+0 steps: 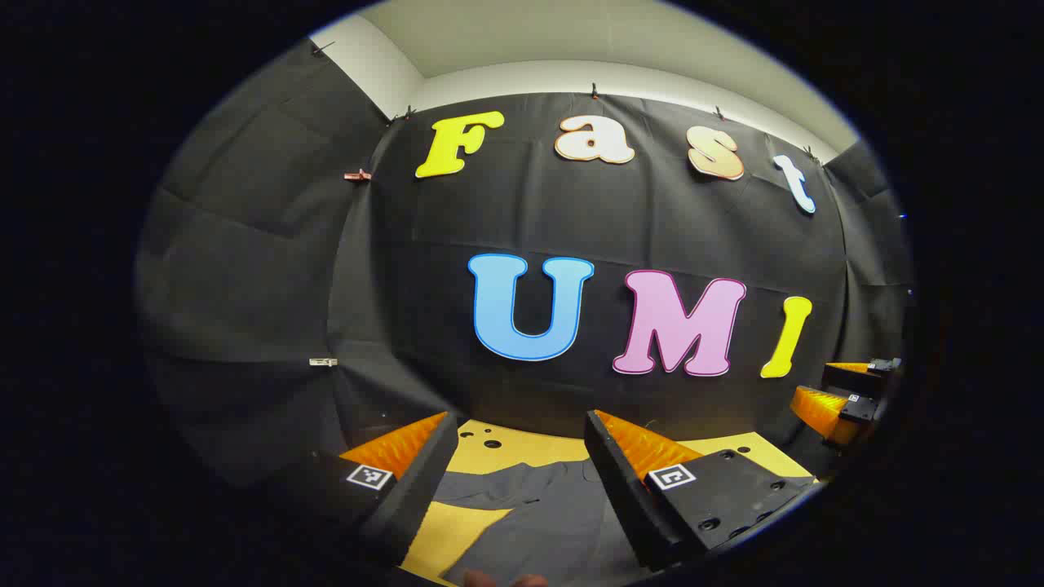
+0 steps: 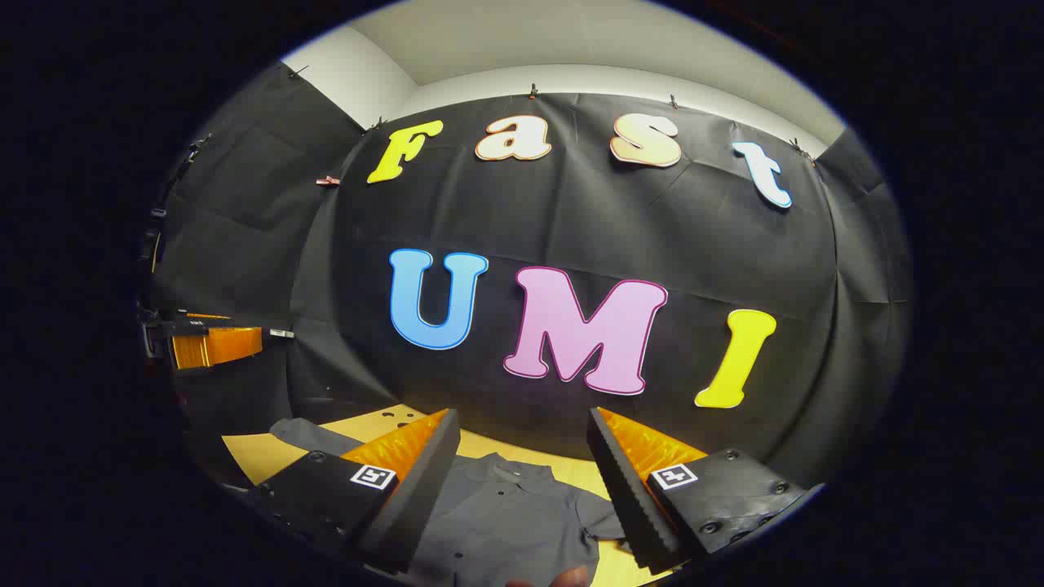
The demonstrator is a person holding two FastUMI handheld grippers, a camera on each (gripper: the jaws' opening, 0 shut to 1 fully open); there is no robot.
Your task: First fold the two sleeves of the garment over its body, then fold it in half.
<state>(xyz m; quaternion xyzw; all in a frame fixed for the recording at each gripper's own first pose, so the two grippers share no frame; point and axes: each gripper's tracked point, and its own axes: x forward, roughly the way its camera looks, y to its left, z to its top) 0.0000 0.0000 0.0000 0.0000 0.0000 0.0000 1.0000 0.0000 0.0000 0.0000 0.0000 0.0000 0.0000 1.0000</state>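
Grey cloth, the garment [image 2: 506,514] lies flat on the yellow table [image 2: 261,452] at the frame's bottom, below and ahead of both wide-open, empty claws, left claw [image 1: 522,444] and right claw [image 2: 522,444].

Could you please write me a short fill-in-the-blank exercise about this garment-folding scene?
1. The grey garment lies on a ____ table.
2. The left gripper has its fingers ____, gripping nothing.
3. The right gripper is held ____ the garment, not touching it.
4. The garment's sleeves are not yet ____ over its body.

Missing words: yellow; open; above; folded
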